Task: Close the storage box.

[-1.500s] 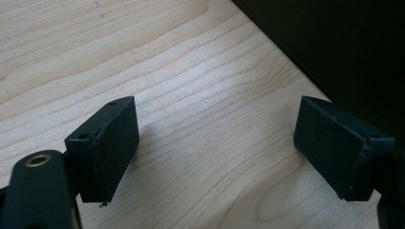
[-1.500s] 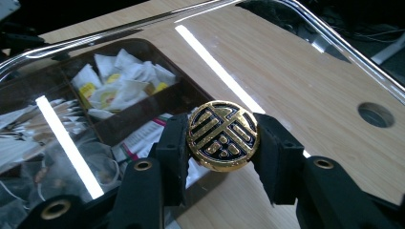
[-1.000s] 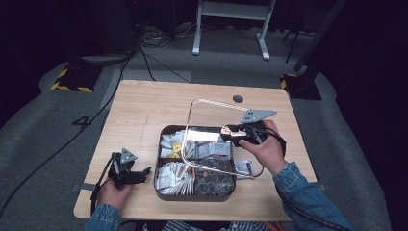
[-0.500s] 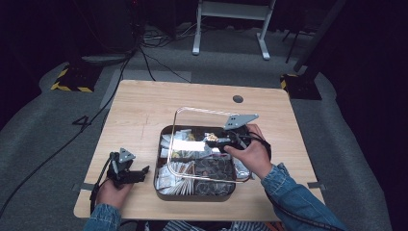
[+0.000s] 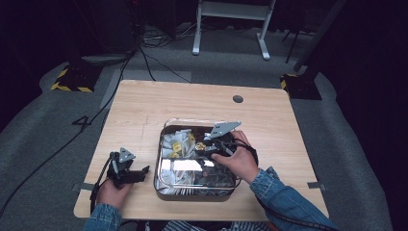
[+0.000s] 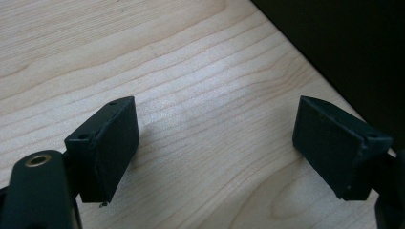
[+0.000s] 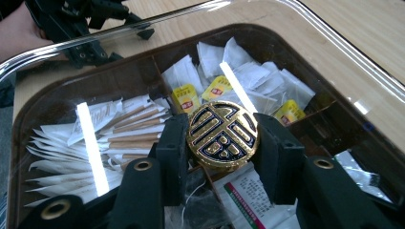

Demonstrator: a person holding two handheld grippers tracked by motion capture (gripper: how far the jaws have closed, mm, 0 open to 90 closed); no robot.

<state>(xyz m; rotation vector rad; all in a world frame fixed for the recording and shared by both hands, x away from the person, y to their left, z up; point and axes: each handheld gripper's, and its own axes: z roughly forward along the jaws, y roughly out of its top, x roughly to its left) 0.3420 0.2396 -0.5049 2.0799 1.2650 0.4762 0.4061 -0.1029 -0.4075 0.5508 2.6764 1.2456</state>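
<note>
Knob [image 7: 222, 134] of the clear lid [image 7: 305, 28] sits clamped between your right gripper's [image 7: 222, 143] jaws, the lid lying over the box [image 5: 159, 185] of tea bags [image 7: 217, 89] mid-table. Your left gripper [image 6: 215, 148] rests apart on the table [image 5: 144, 106], jaws wide around nothing.

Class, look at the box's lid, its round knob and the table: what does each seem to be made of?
Lid: clear glossy plastic or glass; contents show through, light streaks reflect.
Knob: probably gold-coloured metal with dark inlay; it shines.
Table: pale wood or wood-look laminate; grain lines, matt.
</note>
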